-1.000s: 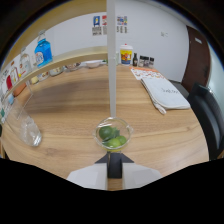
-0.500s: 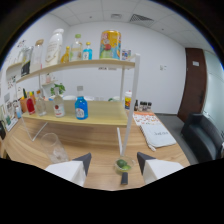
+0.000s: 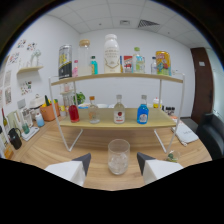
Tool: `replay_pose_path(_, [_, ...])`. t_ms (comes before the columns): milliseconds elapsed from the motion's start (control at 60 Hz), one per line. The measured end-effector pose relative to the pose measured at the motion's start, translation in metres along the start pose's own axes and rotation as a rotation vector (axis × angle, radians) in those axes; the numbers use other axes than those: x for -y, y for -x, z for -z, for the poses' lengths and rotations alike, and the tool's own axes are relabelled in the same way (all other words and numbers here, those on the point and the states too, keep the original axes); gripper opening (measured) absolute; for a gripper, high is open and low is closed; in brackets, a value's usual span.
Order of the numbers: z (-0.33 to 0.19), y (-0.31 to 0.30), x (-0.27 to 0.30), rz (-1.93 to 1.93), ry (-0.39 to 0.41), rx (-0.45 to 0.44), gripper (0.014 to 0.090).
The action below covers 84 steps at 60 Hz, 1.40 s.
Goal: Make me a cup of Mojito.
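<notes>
The tongs [image 3: 118, 162] stand open at the bottom centre of the frame, with a clear glass [image 3: 118, 156] upright on the wooden bench [image 3: 60, 150] between their tips. Behind it, mid-frame, a white two-tier shelf [image 3: 120, 120] carries bottles.

- Clear glass cup [image 3: 118, 156] is glinting, smooth.
- Wooden table [image 3: 60, 150] is showing matt grain.
- Far shelf rack [image 3: 117, 77] is showing thin metal legs.
- Gripper [image 3: 114, 163] fingers are looking matt white plastic.
</notes>
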Motion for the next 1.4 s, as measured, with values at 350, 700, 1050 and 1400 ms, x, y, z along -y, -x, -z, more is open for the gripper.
replay_pose_path(350, [-0.086, -0.005, 0.097, -0.006, -0.042, -0.037, 0.0865])
replay_pose_path(700, [-0.170, -0.029, 0.084, -0.019, 0.087, -0.086, 0.0646])
replay_pose_path(1050, [-0.172, -0.027, 0.079, -0.051, 0.093, -0.061, 0.0347])
replay_pose_path(1400, [-0.088, -0.060, 0.081, -0.001, 0.033, -0.070, 0.0346])
